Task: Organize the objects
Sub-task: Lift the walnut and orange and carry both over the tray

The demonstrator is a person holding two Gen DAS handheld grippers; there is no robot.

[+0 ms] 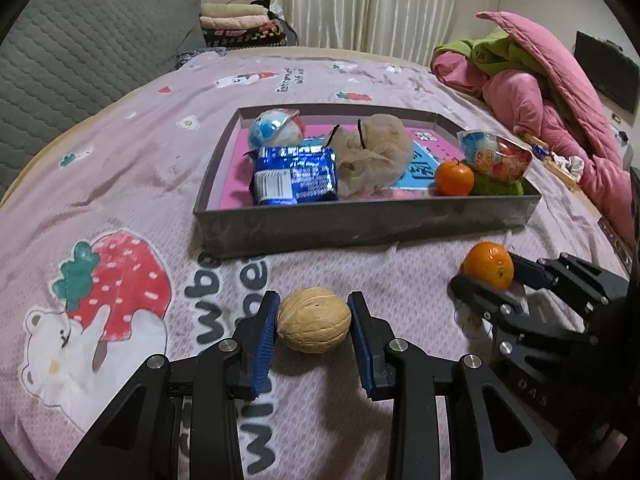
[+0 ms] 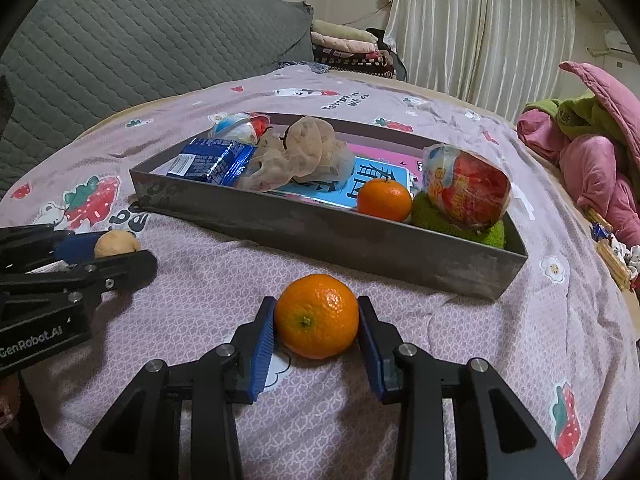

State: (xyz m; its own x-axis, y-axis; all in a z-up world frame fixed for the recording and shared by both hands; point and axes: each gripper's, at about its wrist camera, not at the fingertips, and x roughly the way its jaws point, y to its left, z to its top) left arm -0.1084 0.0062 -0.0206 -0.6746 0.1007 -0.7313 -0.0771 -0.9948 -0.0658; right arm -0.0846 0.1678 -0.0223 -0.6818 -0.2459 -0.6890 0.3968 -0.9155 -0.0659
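The left claw [image 1: 313, 322] pinches a walnut [image 1: 314, 319] at lower centre; the right claw [image 2: 317, 322] pinches a tangerine [image 2: 317, 315]. Both lie on the bed [image 1: 140, 160], probably gripped for moving into the tray [image 1: 360, 220] above.

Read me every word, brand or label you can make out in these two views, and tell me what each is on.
"GenRobot.AI": left gripper body, first letter cut off.
"DAS": right gripper body, rest hidden.
"wbe" and "win": partial bedsheet lettering.
Small print on the sheet's far side: blurred.
Chinese characters on the blue card in the tray: unclear.
Blue packet label: too small.
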